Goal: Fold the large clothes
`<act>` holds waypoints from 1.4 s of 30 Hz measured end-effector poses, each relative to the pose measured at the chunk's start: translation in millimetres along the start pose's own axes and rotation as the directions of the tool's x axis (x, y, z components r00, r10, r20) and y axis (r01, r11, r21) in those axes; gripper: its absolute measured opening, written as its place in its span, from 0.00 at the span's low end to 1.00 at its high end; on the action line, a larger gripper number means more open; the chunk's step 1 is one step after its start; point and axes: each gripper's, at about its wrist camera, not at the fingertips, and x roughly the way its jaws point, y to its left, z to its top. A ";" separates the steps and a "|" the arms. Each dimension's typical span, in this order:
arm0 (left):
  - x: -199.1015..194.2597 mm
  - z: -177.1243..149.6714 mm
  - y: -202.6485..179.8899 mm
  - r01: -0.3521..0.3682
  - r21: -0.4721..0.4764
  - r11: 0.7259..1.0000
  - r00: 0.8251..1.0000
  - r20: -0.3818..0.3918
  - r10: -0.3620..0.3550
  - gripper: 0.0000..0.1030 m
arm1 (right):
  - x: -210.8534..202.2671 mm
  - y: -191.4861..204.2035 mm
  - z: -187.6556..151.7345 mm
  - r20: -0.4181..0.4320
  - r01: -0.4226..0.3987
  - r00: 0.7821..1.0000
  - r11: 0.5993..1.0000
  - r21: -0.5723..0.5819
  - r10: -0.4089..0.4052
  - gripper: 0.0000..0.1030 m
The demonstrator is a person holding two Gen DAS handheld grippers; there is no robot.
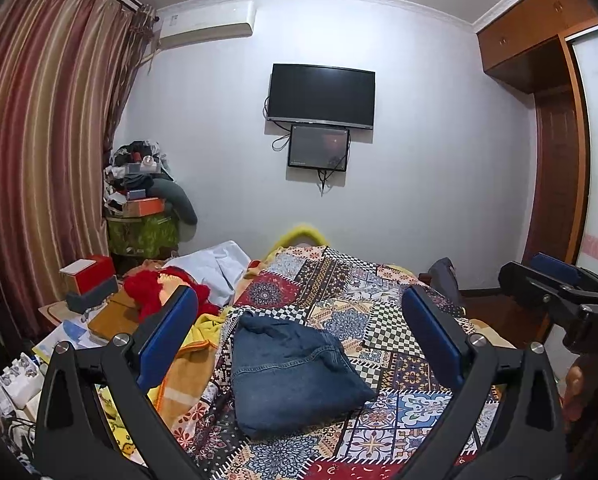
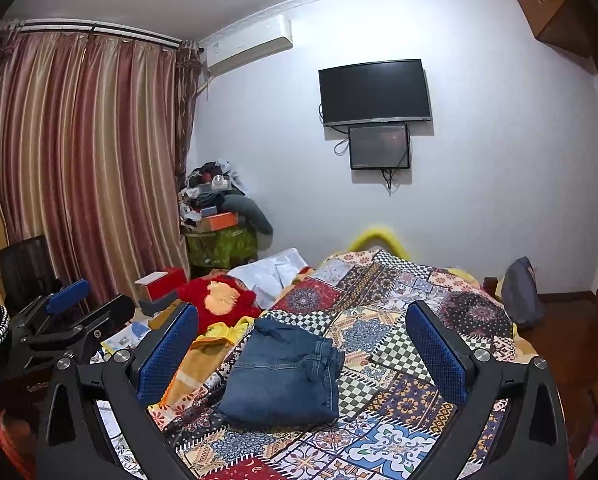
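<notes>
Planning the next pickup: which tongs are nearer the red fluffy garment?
Left. The left tongs hover on the bed's cluttered side, where the red fluffy garment lies. The right tongs hover further right, over the folded jeans.

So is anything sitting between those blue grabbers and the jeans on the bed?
Nothing visible. The folded jeans lie alone on the patterned bedspread, and both the left gripper and right gripper hang open over them with only air between.
</notes>
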 end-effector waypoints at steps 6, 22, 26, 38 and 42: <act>1.7 0.6 0.8 0.009 -0.016 1.000 1.000 -0.013 -0.010 1.00 | 0.7 -3.2 0.0 -0.004 -0.001 1.000 1.000 0.011 0.001 1.00; 2.8 3.1 -1.6 0.035 -0.009 0.999 0.999 -0.022 -0.035 1.00 | -0.3 -5.7 0.8 0.003 0.009 1.000 1.000 0.012 -0.009 1.00; 3.1 3.8 -3.0 0.041 0.000 0.999 0.999 -0.023 -0.041 1.00 | -1.0 -6.1 1.2 0.002 0.012 1.000 1.000 0.018 -0.012 1.00; 3.9 2.0 -16.2 0.085 0.046 0.995 0.996 -0.032 -0.083 1.00 | -2.2 -6.9 2.7 0.008 0.032 0.999 0.999 0.041 -0.033 1.00; 4.0 1.0 -16.9 0.086 0.041 0.995 0.996 -0.031 -0.084 1.00 | -2.7 -6.3 2.4 0.008 0.041 0.999 0.998 0.045 -0.041 1.00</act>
